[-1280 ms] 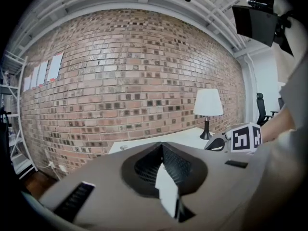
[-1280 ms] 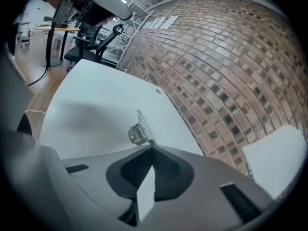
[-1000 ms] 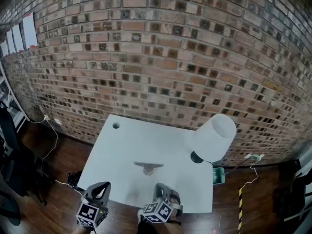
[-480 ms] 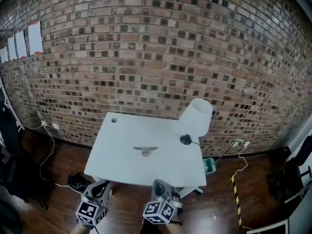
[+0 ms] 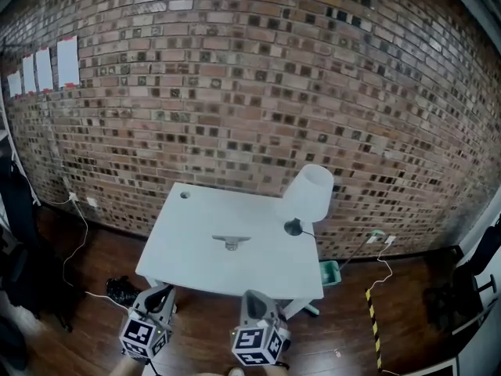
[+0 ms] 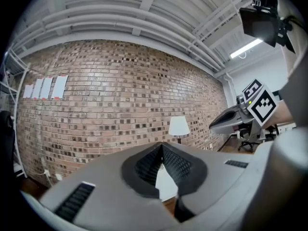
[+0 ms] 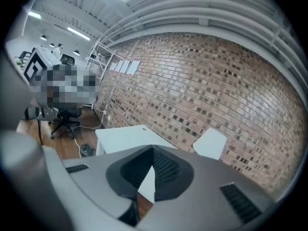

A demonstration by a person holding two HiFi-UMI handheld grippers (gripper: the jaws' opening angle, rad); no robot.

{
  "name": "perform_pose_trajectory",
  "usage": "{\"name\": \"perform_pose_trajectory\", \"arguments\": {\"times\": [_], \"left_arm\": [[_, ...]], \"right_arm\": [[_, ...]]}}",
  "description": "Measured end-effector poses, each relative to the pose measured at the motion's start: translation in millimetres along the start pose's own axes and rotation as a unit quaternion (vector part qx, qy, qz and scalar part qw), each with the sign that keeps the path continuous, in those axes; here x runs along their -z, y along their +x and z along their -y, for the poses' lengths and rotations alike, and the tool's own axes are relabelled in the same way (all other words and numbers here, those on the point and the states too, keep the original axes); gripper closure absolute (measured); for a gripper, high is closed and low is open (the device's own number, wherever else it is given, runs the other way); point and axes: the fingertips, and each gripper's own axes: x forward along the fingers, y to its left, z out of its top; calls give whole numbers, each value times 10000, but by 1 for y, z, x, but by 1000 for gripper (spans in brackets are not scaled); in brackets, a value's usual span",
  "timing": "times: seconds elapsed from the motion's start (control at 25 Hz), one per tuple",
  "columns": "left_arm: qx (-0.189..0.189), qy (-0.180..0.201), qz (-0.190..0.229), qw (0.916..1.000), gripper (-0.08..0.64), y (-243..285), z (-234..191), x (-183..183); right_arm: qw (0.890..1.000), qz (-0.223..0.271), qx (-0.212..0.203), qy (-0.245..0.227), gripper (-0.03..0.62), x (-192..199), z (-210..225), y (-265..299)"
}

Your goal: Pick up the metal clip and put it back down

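The metal clip (image 5: 231, 242) lies near the middle of the white table (image 5: 188, 249) in the head view, small and grey. Both grippers hang low at the picture's bottom, in front of the table's near edge and well short of the clip. My left gripper (image 5: 163, 291) is shut, its ribbed pads meeting at the tips (image 6: 162, 146) with nothing between them. My right gripper (image 5: 252, 297) is shut too, tips together (image 7: 152, 148) and empty. Each gripper view shows the table (image 7: 122, 136) ahead past the jaws.
A white-shaded lamp (image 5: 307, 194) stands on the table's far right corner. A brick wall (image 5: 235, 92) runs behind the table. On the wooden floor are a green bin (image 5: 329, 271), cables, a black bundle (image 5: 123, 291) and yellow-black tape (image 5: 373, 323). Office chairs stand at both sides.
The head view has pulled back and risen: the table and clip look smaller and farther. Both grippers stay shut at the bottom, now over the floor before the table.
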Motion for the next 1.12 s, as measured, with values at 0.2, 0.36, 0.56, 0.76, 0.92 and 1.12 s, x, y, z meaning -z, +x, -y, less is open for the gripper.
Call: {"name": "perform_pose_trajectory", "arguments": {"times": [0.2, 0.36, 0.56, 0.76, 0.92, 1.12], "left_arm": [[20, 74, 114, 9999, 554, 6, 17, -14], [-1, 76, 137, 9999, 554, 3, 21, -24], [211, 34, 200, 9996, 554, -6, 29, -28], [428, 118, 176, 9989, 552, -19, 36, -28], [487, 106, 69, 9987, 552, -34, 47, -18], [535, 179, 173, 9983, 552, -67, 85, -29]], "right_arm": [[9989, 170, 38, 425, 592, 1, 14, -12], [9964, 332, -52, 780, 593, -7, 20, -19], [9920, 274, -6, 1236, 595, -8, 21, -36], [9873, 225, 62, 1568, 594, -4, 20, -63], [9858, 85, 61, 1674, 594, 14, 13, -87], [9829, 208, -66, 1827, 594, 28, 7, -122]]}}
